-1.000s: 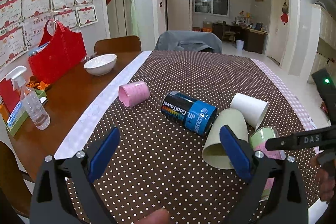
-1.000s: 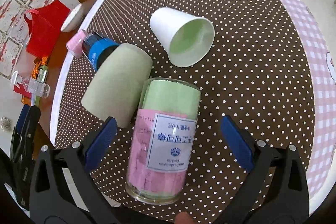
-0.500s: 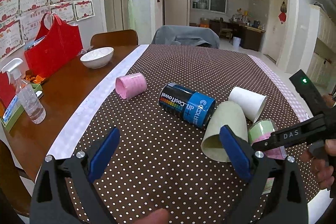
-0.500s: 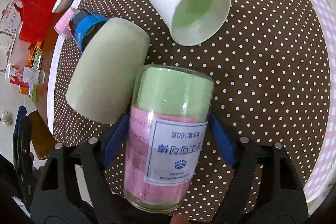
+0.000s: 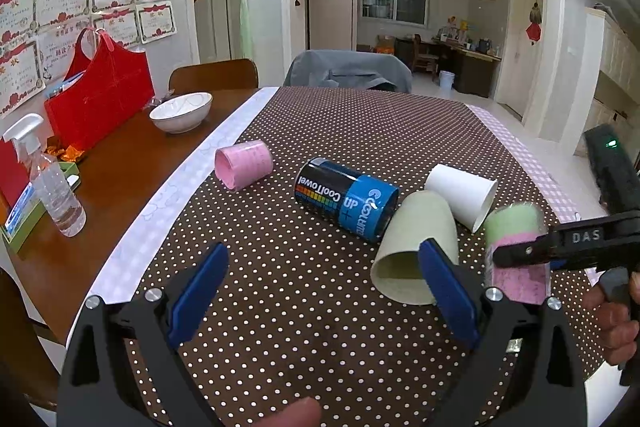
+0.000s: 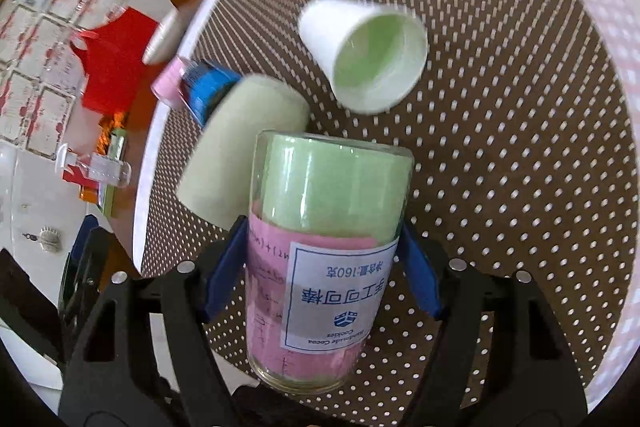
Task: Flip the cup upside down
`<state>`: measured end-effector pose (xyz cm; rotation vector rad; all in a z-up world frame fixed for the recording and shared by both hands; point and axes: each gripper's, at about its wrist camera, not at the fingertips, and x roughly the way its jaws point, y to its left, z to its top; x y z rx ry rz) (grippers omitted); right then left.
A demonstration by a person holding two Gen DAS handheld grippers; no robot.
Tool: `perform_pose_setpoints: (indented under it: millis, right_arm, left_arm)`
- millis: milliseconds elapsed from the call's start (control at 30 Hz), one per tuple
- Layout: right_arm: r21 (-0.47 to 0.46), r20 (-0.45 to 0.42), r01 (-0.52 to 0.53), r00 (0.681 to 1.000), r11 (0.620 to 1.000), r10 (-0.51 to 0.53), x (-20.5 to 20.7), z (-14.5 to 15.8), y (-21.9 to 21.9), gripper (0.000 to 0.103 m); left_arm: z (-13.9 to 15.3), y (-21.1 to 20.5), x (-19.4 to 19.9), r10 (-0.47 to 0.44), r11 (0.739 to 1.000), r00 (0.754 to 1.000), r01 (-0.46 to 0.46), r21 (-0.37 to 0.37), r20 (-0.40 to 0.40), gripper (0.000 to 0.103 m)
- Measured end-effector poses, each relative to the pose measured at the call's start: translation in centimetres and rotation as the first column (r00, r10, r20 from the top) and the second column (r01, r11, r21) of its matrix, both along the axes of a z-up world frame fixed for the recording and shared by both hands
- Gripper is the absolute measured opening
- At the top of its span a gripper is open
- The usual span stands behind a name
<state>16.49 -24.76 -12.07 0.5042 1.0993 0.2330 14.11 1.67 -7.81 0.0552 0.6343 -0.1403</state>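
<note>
A clear cup (image 6: 328,251) with green and pink paper inside and a white label is clamped between the blue pads of my right gripper (image 6: 322,239), which is shut on it. In the left wrist view this cup (image 5: 514,223) hangs tilted above the dotted cloth at the right, green end up. My left gripper (image 5: 322,267) is open over the cloth with nothing between its fingers. Lying on their sides are a pale green cup (image 5: 416,247), a white paper cup (image 5: 460,201), a blue and black can (image 5: 346,199) and a pink cup (image 5: 242,170).
The brown dotted tablecloth (image 5: 320,131) covers the right part of a wooden table. On the bare wood at the left stand a white bowl (image 5: 181,111), a red bag (image 5: 100,99) and a spray bottle (image 5: 56,191). Chairs stand at the far end.
My right gripper closed on the clear cup and raised it off the cloth, tilting its green end upward. The left gripper stayed open and hardly moved.
</note>
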Motion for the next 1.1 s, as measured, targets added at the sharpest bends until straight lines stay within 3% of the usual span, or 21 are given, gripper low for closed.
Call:
perform_pose_setpoints:
  millis: [167,267,400,500,700,1100]
  right_arm:
    - [-0.055,0.164,0.041,0.986,0.998,-0.032,-2.1,2.2,-0.4,0.07]
    - [-0.119,0.293,0.076,0.955,0.99,-0.038,-2.9,3.6,0.4,0.07]
    - [-0.244,0.474,0.145,0.88,0.959,-0.012,-3.8,4.9,2.4,0.071]
    - [-0.31,0.551,0.199,0.835,0.93,0.005,-3.7,4.7,3.6,0.071]
    - [-0.362,0.575,0.267,0.818,0.893,-0.012,-1.9,2.5,4.8,0.071]
    - [-0.448,0.534,0.246,0.845,0.859,0.037,-2.3,0.6,6.5,0.071]
  left_arm:
    - [0.3,-0.6,-0.3,-0.003,1.0,1.0,0.003,0.008,0.004,0.094]
    - [0.5,-0.8,-0.4,0.003,1.0,1.0,-0.003,0.002,0.002,0.094]
    - [0.9,-1.0,-0.7,0.012,1.0,1.0,-0.012,-0.004,0.021,0.094]
    - [1.2,-1.5,-0.9,0.011,1.0,1.0,-0.011,-0.004,0.028,0.094]
    - [1.1,-2.0,-1.0,0.014,1.0,1.0,-0.014,0.007,0.024,0.094]
    - [0.6,-2.1,-0.7,0.019,1.0,1.0,-0.019,0.007,0.01,0.094]
